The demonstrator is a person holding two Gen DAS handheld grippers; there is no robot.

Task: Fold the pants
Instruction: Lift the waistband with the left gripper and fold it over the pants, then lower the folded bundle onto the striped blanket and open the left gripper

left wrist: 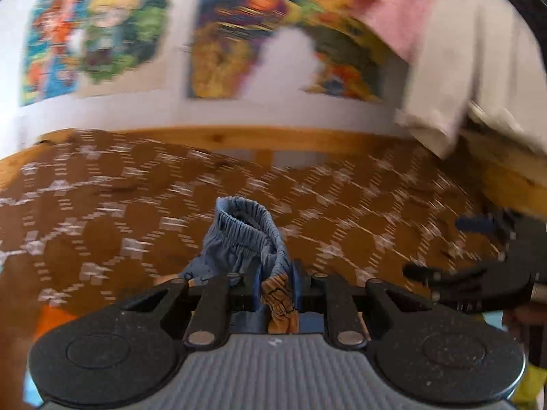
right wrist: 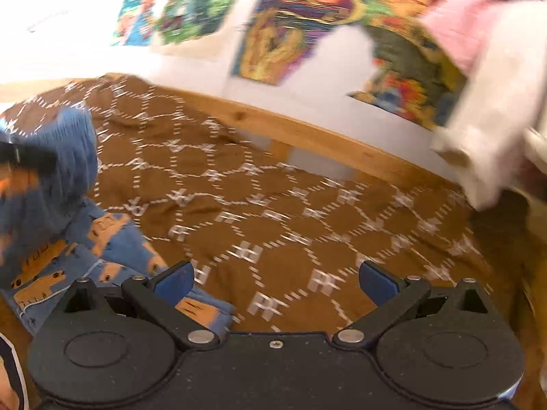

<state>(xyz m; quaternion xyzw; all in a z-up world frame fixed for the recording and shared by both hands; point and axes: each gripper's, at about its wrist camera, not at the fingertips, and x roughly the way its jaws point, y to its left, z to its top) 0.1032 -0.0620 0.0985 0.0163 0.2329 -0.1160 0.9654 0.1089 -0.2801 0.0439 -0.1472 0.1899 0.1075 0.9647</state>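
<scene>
Left gripper was clamped on the elastic waistband of the blue pants, lifting it above the brown bedspread. Right gripper stood wide open, holding nothing, with the pants bunched to its left. Frames were blurred; apparently no fold was finished, so all folding remained.

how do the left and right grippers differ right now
The left gripper has its jaws closed on the elastic waistband of the blue pants; the right gripper has its jaws wide apart and holds nothing. The left one lifts bunched fabric up off the brown patterned bedspread; the right one has only bedspread between its jaws, with the pants off to its left. Both have black linkages and blue pads, and both face the postered wall.
</scene>
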